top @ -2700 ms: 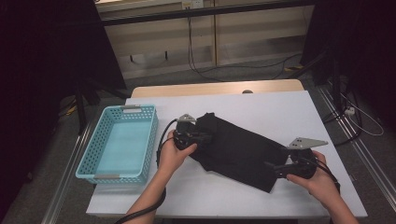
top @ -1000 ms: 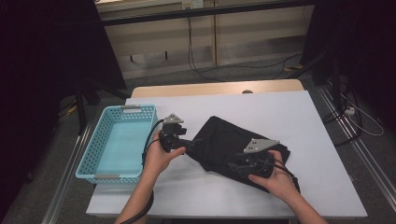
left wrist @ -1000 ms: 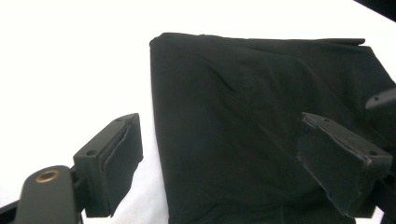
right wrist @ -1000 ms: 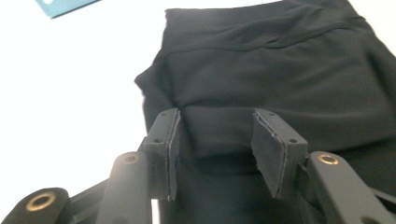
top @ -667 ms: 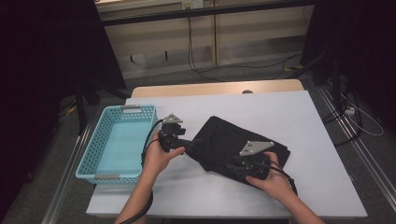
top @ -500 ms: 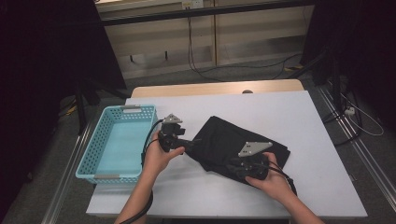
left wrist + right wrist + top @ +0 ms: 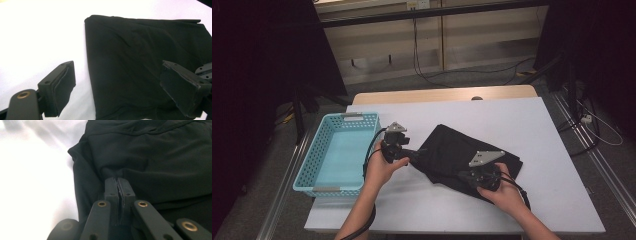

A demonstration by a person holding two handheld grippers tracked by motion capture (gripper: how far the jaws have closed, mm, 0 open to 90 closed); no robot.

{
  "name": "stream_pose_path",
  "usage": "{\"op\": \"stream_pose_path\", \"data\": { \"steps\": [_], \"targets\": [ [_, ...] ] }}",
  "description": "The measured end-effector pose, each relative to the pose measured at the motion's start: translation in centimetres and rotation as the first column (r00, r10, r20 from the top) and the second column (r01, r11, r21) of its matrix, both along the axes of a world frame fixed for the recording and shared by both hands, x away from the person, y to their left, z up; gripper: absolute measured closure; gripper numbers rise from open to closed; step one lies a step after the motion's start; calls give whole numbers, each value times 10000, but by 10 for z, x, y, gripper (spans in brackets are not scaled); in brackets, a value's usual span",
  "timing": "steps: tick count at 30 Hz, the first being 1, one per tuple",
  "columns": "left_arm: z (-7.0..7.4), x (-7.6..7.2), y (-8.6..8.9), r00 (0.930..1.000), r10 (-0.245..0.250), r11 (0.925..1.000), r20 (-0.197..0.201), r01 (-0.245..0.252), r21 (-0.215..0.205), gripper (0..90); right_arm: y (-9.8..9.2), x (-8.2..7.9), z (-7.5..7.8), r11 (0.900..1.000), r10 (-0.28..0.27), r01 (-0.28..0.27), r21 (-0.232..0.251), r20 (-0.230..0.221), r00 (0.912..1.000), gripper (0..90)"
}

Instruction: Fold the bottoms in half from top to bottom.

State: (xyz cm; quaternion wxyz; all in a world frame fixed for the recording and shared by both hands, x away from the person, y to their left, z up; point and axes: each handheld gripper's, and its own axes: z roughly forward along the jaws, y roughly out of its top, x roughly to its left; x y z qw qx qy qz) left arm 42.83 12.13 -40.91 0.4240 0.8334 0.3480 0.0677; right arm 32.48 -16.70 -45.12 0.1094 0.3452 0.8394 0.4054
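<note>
A black cloth (image 7: 452, 150) lies folded on the white table (image 7: 532, 115). My left gripper (image 7: 414, 154) stands open at the cloth's left corner. In the left gripper view its jaws (image 7: 120, 75) stand wide apart, the cloth (image 7: 140, 62) lying between them with neither pad pressing on it. My right gripper (image 7: 466, 176) rests on the cloth's near edge. Its jaws have just been closing, and in the right gripper view they (image 7: 117, 181) meet on a puckered fold of the cloth (image 7: 155, 157).
A light blue plastic basket (image 7: 319, 177) sits at the table's left edge, close to my left hand. Bare table surface extends right of and beyond the cloth. Cables trail from both grippers towards the near edge.
The right gripper came leftward across the cloth, leaving it folded shorter, then settled and closed on its near edge. The left gripper shifted a little left and has held still since.
</note>
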Motion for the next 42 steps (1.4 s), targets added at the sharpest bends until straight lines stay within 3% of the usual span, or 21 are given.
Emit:
{"op": "stream_pose_path", "data": {
  "steps": [16,30,32,33,36,39,42],
  "targets": [
    [0,0,2,10000,35,9999,81,-36,93,137,-38,-8,21,9934,-833,795,828,435,9956,879],
    [1,-2,3,10000,17,10000,33,-17,67,134,-42,-17,25,9964,-677,649,540,525,9963,879],
    [0,-2,2,10000,-24,10000,29,24,93,134,-42,-17,22,9973,-529,507,525,413,9977,828],
    [1,-1,2,10000,-42,9999,12,42,111,134,-41,-17,20,9967,-596,570,570,444,9972,748],
    [1,-1,2,10000,-30,10000,30,30,76,133,-44,-12,19,9951,-875,852,501,456,9951,658],
    [2,-1,2,10000,-3,10000,33,3,22,133,-50,-1,21,9897,-1361,1329,537,610,9888,612],
    [2,-1,3,10000,20,10000,2,-20,-34,132,-55,15,19,9804,-1961,1969,-29,780,9775,607]
  ]
}}
